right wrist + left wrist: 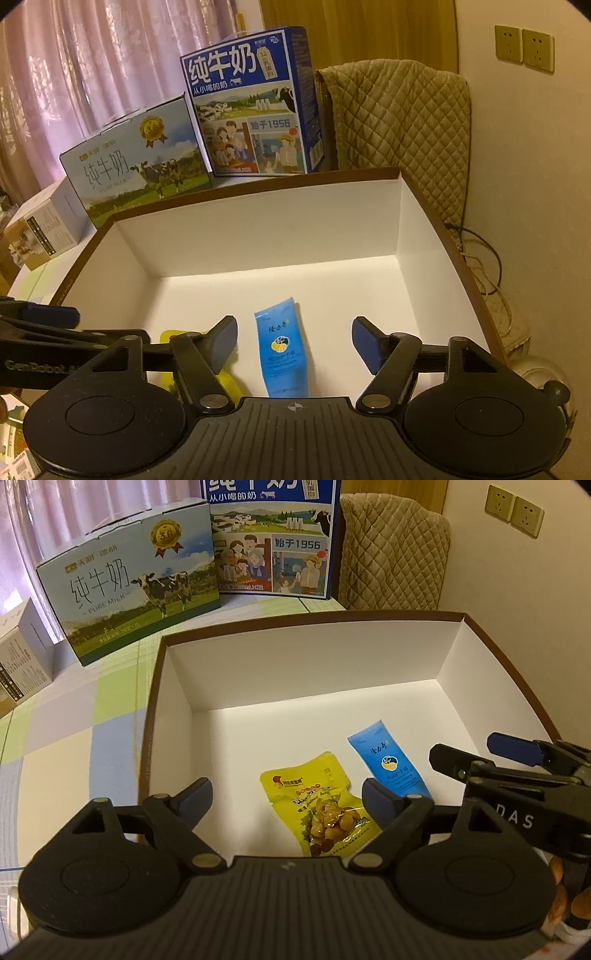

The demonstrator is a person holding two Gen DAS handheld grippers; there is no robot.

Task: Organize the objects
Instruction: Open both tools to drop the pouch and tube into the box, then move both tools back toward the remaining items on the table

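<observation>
Open white box, brown-rimmed, on checked surface. Contents, near its front wall: yellow snack pouch; blue tube just beside it, toward the right wall. Left gripper: spread, empty, over pouch. Right gripper: spread, empty, over tube. Step, judged: both items deposited; next calls for fetching another object outside the box.
</observation>
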